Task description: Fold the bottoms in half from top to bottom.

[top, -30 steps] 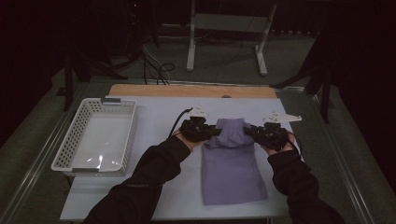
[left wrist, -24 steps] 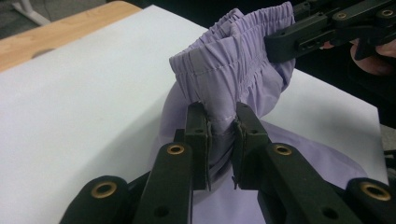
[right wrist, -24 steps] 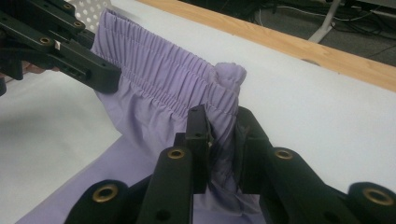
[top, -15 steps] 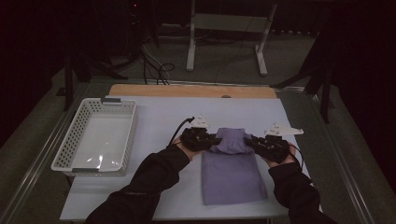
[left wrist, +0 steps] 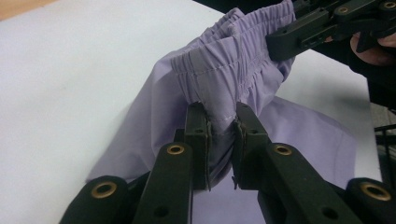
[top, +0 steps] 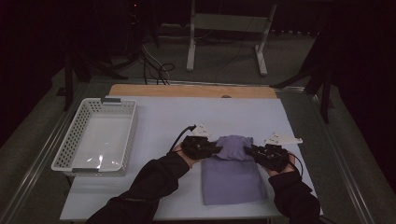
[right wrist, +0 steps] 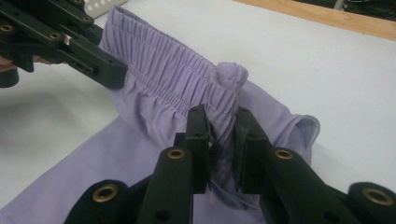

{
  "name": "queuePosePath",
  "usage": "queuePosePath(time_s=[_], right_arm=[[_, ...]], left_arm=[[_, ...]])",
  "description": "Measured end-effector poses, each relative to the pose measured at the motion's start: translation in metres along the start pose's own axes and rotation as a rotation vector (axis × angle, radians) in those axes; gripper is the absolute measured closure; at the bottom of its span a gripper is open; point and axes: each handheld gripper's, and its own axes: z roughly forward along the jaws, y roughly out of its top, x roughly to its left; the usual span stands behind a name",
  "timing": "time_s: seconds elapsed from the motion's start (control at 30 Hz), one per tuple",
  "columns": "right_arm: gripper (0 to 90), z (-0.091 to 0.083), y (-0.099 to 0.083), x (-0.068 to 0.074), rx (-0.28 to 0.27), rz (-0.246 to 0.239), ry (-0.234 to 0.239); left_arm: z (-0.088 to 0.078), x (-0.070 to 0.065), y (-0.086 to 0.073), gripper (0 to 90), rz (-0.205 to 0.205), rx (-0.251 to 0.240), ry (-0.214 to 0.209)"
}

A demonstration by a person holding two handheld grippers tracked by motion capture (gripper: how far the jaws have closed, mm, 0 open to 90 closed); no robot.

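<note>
A lilac pair of shorts point(top: 233, 175) with an elastic waistband lies on the white table, its far end folded over toward the person. My left gripper point(top: 215, 149) is shut on the waistband's left corner point(left wrist: 219, 126). My right gripper point(top: 247, 149) is shut on the waistband's right corner point(right wrist: 223, 135). Between the two grippers the gathered waistband point(left wrist: 229, 56) hangs stretched, a little above the cloth below. In the left gripper view the right gripper's jaws reach in from the upper right and pinch the band; in the right gripper view the left gripper's jaws do so from the upper left.
A white perforated basket point(top: 74, 140) stands on the table's left side. A wooden strip point(top: 191, 90) runs along the table's far edge. Behind the table are a metal stand point(top: 224, 28) and cables on the dark floor.
Both grippers have come toward the person and lower, carrying the waistband with them. The folded-over part of the shorts now covers more of the cloth beneath.
</note>
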Motion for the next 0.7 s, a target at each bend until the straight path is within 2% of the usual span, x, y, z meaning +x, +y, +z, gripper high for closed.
queuePosePath(time_s=[0.5,0.7], right_arm=[[79.1,-0.009,-0.017,0.018,0.027,-0.007,0.027],[79.1,-0.013,-0.023,0.021,0.035,0.009,0.026]], left_arm=[[0.001,-0.013,-0.023,79.5,-0.002,-0.003,-0.021],[0.002,-0.019,-0.028,79.5,0.018,0.0,-0.018]])
